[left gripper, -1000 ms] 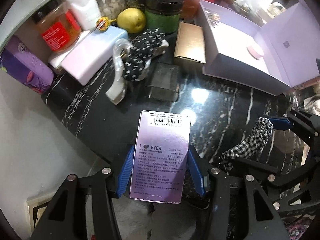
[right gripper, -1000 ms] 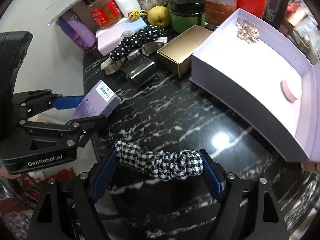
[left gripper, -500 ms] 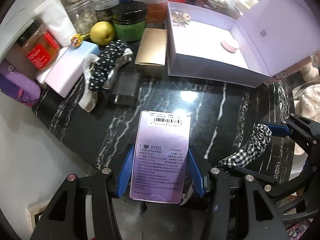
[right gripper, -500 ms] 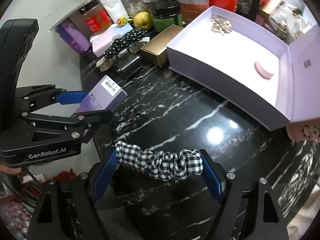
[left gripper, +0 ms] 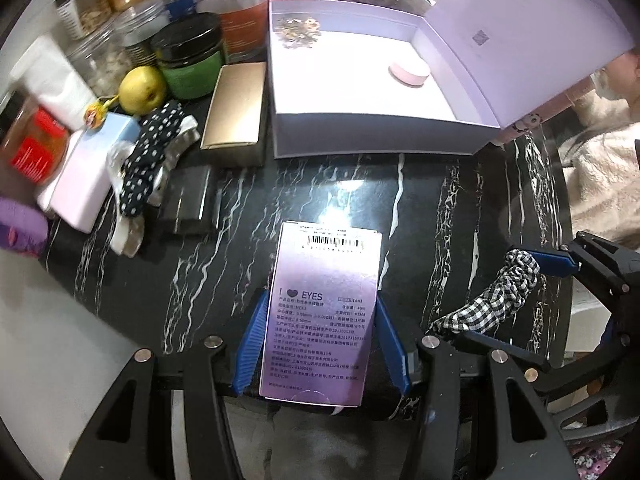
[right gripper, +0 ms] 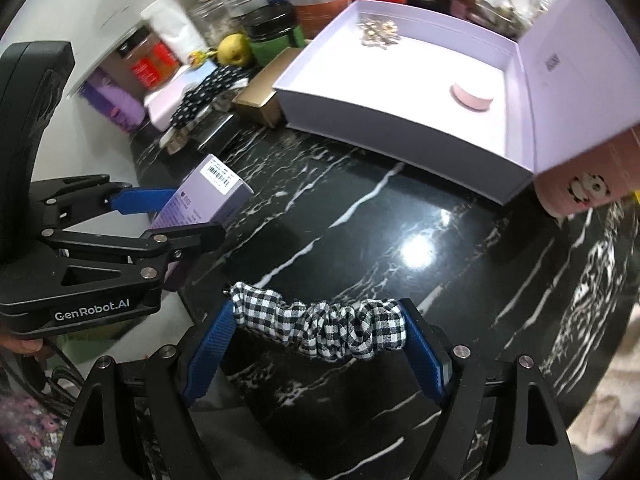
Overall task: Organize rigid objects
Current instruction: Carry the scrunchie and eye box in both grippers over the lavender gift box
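Observation:
My left gripper (left gripper: pixel 320 336) is shut on a purple "I love EYES" carton (left gripper: pixel 324 304), its blue pads pressing both long sides, above the black marble table. The same carton (right gripper: pixel 204 200) shows at the left of the right wrist view. My right gripper (right gripper: pixel 320 328) is shut on a black-and-white checked scrunchie (right gripper: pixel 324 330), stretched between its pads; that scrunchie (left gripper: pixel 492 296) also hangs at the right of the left wrist view. Beyond both lies an open lilac box (left gripper: pixel 376 136) (right gripper: pixel 400 124) holding a pink round case (left gripper: pixel 409 72) and a brooch (left gripper: pixel 298 29).
At the back left stand several jars, a green jar (left gripper: pixel 190 60), a pear (left gripper: pixel 142 90), a gold box (left gripper: pixel 236 110), a polka-dot hair clip (left gripper: pixel 150 156), a dark case (left gripper: pixel 190 200) and a pale pink-blue box (left gripper: pixel 90 172). A pink panda tube (right gripper: pixel 588 176) lies right of the lilac box.
Both grippers have drifted toward the lilac box and risen a little, rolling slightly; the box now sits more central in both views. Both grips are unchanged.

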Tool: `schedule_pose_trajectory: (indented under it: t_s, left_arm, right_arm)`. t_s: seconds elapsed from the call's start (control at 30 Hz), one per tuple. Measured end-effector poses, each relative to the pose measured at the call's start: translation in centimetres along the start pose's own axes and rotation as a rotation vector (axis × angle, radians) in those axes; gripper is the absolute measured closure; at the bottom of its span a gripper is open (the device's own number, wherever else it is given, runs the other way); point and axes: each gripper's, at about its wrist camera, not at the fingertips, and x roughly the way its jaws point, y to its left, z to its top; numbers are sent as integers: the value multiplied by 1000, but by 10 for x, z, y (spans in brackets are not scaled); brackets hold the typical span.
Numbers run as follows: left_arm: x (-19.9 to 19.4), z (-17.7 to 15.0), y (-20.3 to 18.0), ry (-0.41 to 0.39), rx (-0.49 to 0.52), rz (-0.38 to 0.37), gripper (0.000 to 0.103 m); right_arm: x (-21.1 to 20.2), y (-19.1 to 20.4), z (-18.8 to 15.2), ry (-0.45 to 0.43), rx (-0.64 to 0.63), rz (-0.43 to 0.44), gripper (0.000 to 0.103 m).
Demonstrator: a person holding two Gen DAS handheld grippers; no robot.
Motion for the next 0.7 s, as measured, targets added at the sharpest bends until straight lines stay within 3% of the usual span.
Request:
schedule_pose_trajectory:
  t_s: [0.3,0.7]
  left_arm:
    - [-2,26,-1,-6,97,-15,51]
    - [-3,50,-5,-15,115,-28,51]
  right_arm:
    - [-2,-10,13,-25,88,-18,22]
    - [-7,-20,37,-33,120,-28,22]
